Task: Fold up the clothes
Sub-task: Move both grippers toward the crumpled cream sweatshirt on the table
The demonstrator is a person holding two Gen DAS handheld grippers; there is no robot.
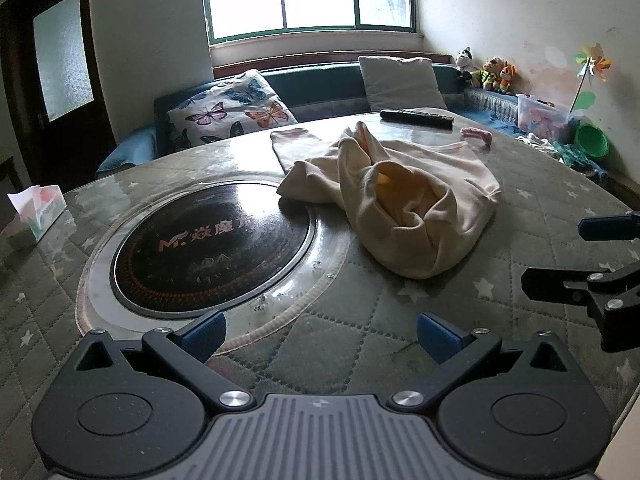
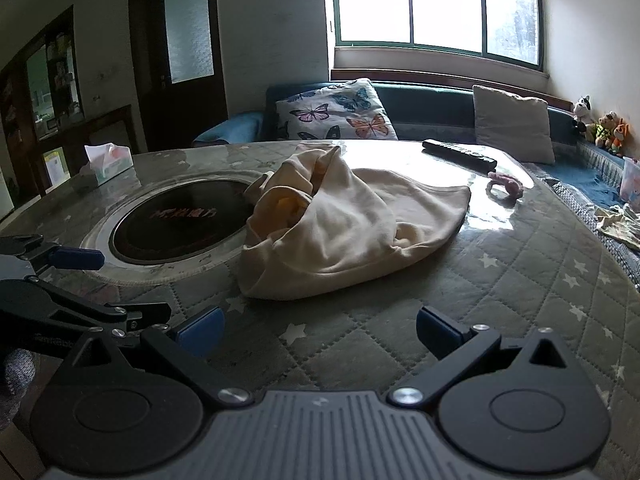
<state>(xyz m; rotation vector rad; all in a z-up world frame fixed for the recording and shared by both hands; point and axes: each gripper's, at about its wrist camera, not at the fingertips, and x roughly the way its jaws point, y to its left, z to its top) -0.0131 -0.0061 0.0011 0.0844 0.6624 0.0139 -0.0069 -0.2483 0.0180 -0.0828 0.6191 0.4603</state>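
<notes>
A cream garment (image 1: 404,196) lies crumpled in a heap on the quilted round table (image 1: 340,340), partly over the rim of the black induction plate (image 1: 208,244). It also shows in the right wrist view (image 2: 340,224). My left gripper (image 1: 320,336) is open and empty, low over the table in front of the garment. My right gripper (image 2: 318,330) is open and empty, also short of the garment. The right gripper's fingers (image 1: 560,284) show at the right edge of the left wrist view. The left gripper's fingers (image 2: 76,258) show at the left of the right wrist view.
A tissue box (image 1: 38,214) stands at the table's left edge. A black remote (image 1: 416,118) and a pink hair tie (image 1: 476,136) lie at the far side. A sofa with a butterfly cushion (image 1: 232,110) runs behind the table. A plastic box (image 1: 540,114) sits to the right.
</notes>
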